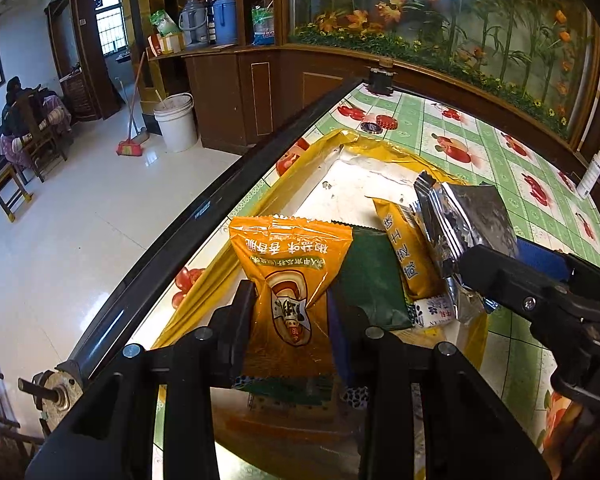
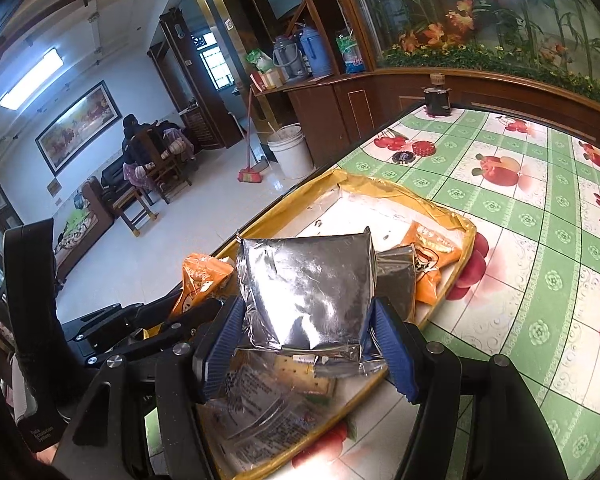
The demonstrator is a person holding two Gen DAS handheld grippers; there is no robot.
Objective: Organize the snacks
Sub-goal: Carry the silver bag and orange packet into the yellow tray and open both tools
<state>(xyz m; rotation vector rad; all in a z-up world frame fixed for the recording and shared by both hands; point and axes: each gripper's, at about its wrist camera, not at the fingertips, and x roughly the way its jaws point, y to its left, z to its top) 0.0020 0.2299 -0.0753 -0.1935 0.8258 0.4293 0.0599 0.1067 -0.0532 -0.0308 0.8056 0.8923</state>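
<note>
Left gripper: jaws narrowed onto an orange snack packet; black pad on its left flank, blue pad on its right, both pressing the wrapper. Packet stands upright, top seal pointing away from the camera.

Right gripper: jaws fairly wide, blue pads clamped on either side of a silver foil packet. Packet puffed, held upright above the tray contents.

Tray: shallow, yellow-rimmed, pale floor; sits on the table with its long side just beside the table's left edge. Both held packets hang over it.

Tray contents: second orange packet near the far right corner; dark green packet and a yellow-orange bar wrapper lying flat mid-tray; printed clear wrappers at the near end under the right gripper.

Open floor in tray: far end bare, pale surface from mid-tray to the far rim.

Table: green-and-white checked cloth with fruit print. Wide free stretch right of the tray and beyond it.

Table edge: dark rail runs diagonally along the left; the floor drops away directly past it.

Far end of table: two bottle caps well apart from the tray; small dark jar at the far edge.

Gripper spacing: the two grippers close side by side, right gripper's arm just right of the left gripper's packet; contact between them cannot be told.
</note>
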